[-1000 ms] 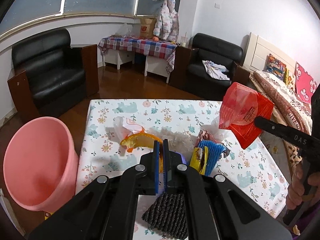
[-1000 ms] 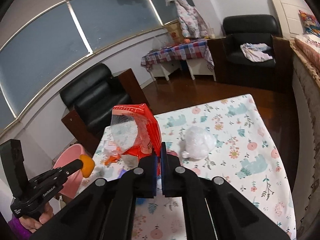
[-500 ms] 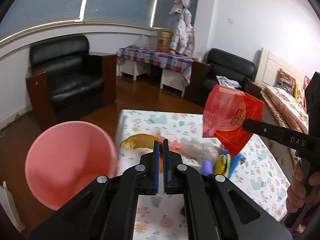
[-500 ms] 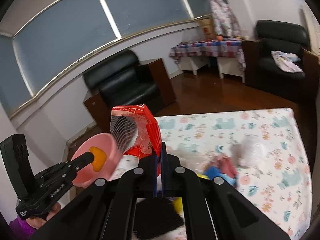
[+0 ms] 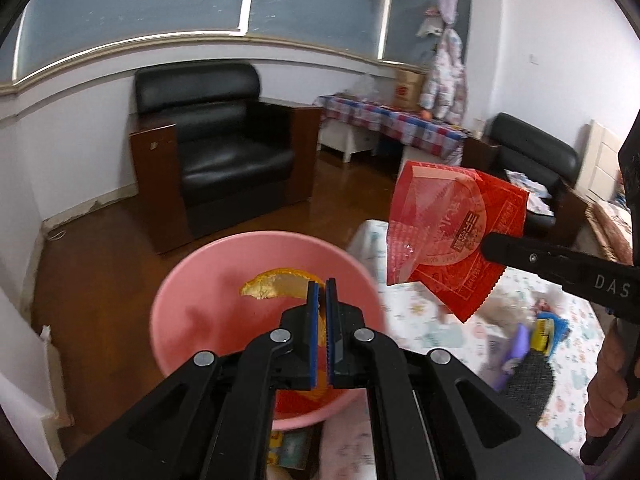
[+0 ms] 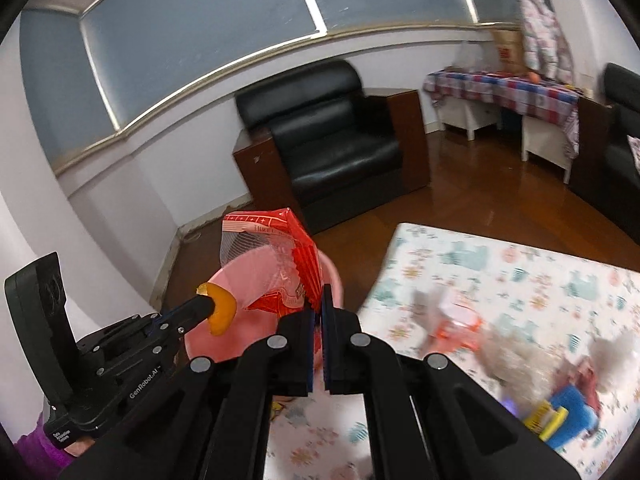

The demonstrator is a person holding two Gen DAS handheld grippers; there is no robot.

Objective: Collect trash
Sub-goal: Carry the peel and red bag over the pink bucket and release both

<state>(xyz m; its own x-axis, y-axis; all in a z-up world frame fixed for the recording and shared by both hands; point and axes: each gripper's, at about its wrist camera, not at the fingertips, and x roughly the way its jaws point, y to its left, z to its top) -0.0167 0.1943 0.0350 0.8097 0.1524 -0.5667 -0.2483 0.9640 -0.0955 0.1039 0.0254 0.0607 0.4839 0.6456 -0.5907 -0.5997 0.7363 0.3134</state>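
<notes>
The left claw (image 5: 320, 300) is clamped on a curved strip of orange peel (image 5: 276, 284), which hangs over the open mouth of the pink bin (image 5: 192, 308). In the right wrist view the same peel (image 6: 221, 309) shows at the tip of that claw, poised above the bin's rim (image 6: 332, 276). The right claw (image 6: 318, 308) is pinched tight on the lower corner of a red snack wrapper (image 6: 288, 264), part red foil and part clear film. The left wrist view shows the wrapper (image 5: 448, 236) held out in the air just beside the bin and not yet over it.

Both pieces are gripped by an edge so that they dangle free below the fingers, which should let them fall clean once the claws part. The bin stands on the floor against the end of the worktop (image 6: 500, 272), placed low and close so that trash can be carried off the cloth and dropped straight in.

More rubbish waits on the patterned cloth: a blue and yellow packet (image 6: 560, 412), an orange and white wrapper (image 6: 460, 320) and some crumpled clear plastic (image 6: 504, 352), all blurred. A dark mesh pad (image 5: 528, 384) lies near the worktop's near edge.

The peel looks ready to be let go; the wrapper likely needs to come further over the bin first.
</notes>
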